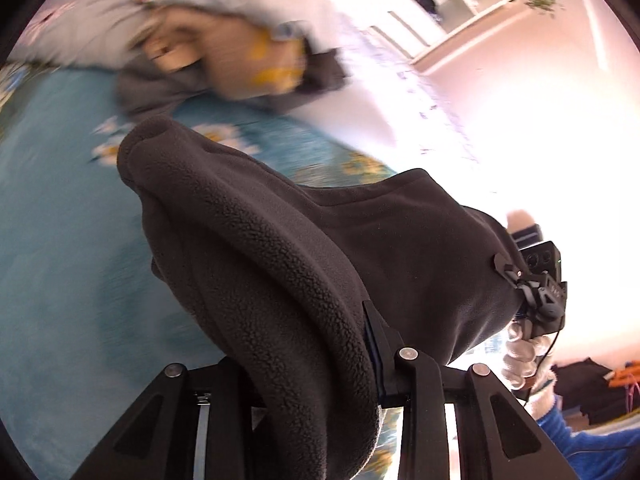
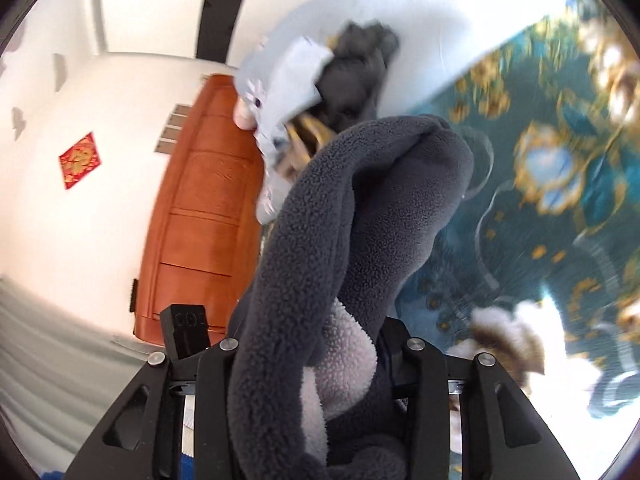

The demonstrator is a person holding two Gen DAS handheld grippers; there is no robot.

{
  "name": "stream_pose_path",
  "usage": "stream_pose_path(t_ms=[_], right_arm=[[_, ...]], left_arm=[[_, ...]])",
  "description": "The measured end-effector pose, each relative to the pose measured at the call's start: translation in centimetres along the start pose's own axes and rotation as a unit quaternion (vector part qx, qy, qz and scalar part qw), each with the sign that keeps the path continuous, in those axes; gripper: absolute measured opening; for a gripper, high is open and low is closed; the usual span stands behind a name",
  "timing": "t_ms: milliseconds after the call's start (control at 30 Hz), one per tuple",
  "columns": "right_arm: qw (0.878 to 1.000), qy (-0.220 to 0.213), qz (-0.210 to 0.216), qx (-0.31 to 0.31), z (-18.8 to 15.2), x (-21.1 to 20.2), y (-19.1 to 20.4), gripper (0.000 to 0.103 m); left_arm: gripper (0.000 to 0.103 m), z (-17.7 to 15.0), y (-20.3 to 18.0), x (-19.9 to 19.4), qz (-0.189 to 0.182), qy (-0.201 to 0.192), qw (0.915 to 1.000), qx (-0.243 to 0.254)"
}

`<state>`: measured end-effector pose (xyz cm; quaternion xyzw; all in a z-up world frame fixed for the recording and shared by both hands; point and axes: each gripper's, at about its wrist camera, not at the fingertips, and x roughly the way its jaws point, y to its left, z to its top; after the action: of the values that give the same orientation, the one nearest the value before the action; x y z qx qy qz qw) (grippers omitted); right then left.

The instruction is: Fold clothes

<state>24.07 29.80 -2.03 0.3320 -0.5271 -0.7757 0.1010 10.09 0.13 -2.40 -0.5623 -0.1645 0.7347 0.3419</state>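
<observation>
Left wrist view: one grey fleece garment [image 1: 260,248] above blue bedspread [image 1: 60,220], clamped by both grippers, left gripper [image 1: 320,360] and right gripper [image 1: 516,280].

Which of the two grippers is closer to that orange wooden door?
Right. The orange wooden door stands just ahead-left of the right gripper; the left gripper, also clamping the grey fleece, shows no door.

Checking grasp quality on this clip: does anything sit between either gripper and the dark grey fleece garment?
Nothing visible does. The left gripper is closed directly on the fleece garment, and the right gripper likewise has its folds bunched between its fingers. The pile of other clothes lies apart on the bedspread.
</observation>
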Motion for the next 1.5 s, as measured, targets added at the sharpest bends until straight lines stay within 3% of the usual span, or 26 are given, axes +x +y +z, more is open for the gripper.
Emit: stream_pose_path(t_ms=[367,600,767,967,1233,1367,1433,1500], right_arm=[[0.987,-0.122,-0.083,-0.058,2.8,-24.1,0.6,0.043],[0.973,-0.164,-0.151,-0.058,3.5,-35.6,-2.1,0.043],[0.965,-0.201,-0.166,-0.017,3.2,-40.3,-6.8,0.043],[0.956,-0.212,-0.192,0.068,0.9,-41.3,-14.7,0.044],[0.944,-0.237,-0.19,0.129,-1.3,-41.1,-21.1,0.047],[0.946,-0.255,-0.136,0.147,-2.5,-42.1,-22.0,0.053],[0.94,-0.278,-0.125,0.156,-3.5,-43.6,-22.1,0.059],[0.923,-0.322,-0.117,0.178,-5.0,-46.2,-22.6,0.059]], left_arm=[[0.034,3.5,-19.8,9.8,-0.1,0.036,0.9903,0.089],[0.034,2.4,-28.9,17.5,-0.117,0.073,0.9848,0.105],[0.034,0.0,-30.5,21.8,-0.08,0.09,0.9853,0.122],[0.037,-4.1,-27.7,25.4,-0.006,0.148,0.9774,0.151],[0.042,-5.8,-24.8,23.8,-0.006,0.159,0.9804,0.116],[0.045,-5.7,-22.7,22.0,-0.004,0.152,0.9844,0.088],[0.045,-5.5,-21.1,21.4,-0.003,0.146,0.9872,0.065],[0.045,-5.2,-19.5,20.8,0.006,0.135,0.9901,0.039]])
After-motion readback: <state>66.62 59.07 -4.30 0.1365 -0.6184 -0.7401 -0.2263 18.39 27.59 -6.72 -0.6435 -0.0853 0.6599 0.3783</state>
